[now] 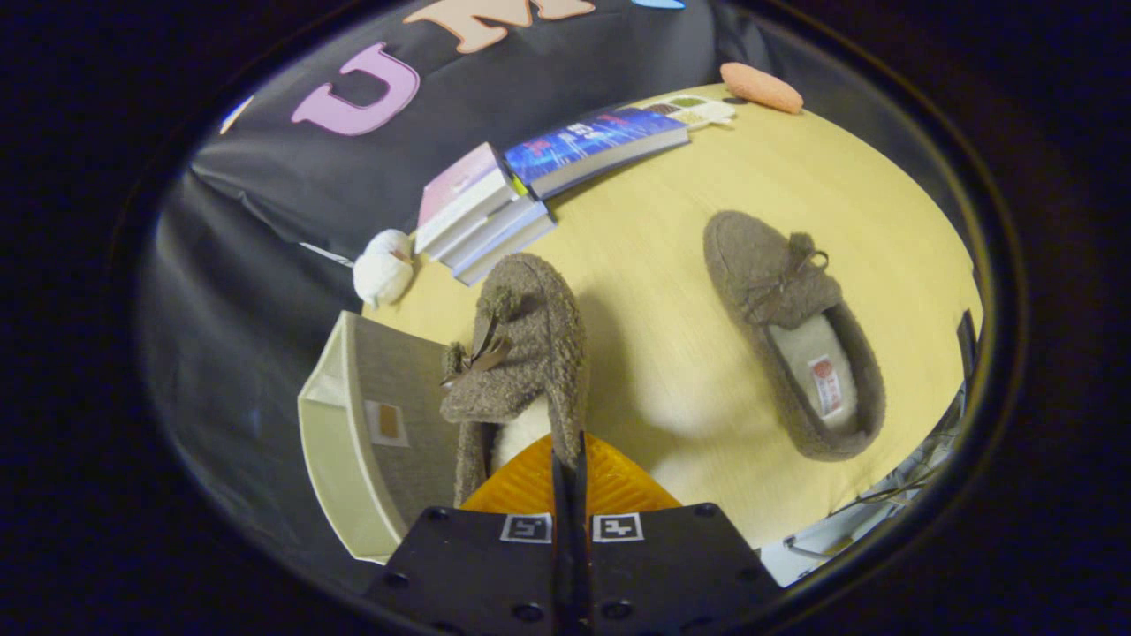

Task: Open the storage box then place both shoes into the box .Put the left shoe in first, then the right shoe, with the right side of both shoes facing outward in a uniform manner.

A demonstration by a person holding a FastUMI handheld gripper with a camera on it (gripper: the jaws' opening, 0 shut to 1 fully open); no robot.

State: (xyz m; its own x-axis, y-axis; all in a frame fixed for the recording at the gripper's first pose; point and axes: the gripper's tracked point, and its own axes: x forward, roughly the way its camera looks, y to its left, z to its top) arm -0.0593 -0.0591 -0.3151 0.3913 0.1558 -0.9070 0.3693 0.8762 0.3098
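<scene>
The tongs (570, 459) are pressed together on the heel rim of a brown fuzzy slipper (521, 353), which is lifted, toe pointing away, just ahead of them. Left of it stands the beige fabric storage box (353, 442) with a small tag, its writing unreadable. To the right, the second slipper (791, 331) lies on the yellow tabletop (654, 265), a red-printed insole label too small to read. Farther off sit stacked books (482, 216), a white plush toy (383, 268) and an orange sponge (762, 87).

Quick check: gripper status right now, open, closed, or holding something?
Gripper: closed on the side wall of the brown slipper, held tilted beside the storage box.
</scene>
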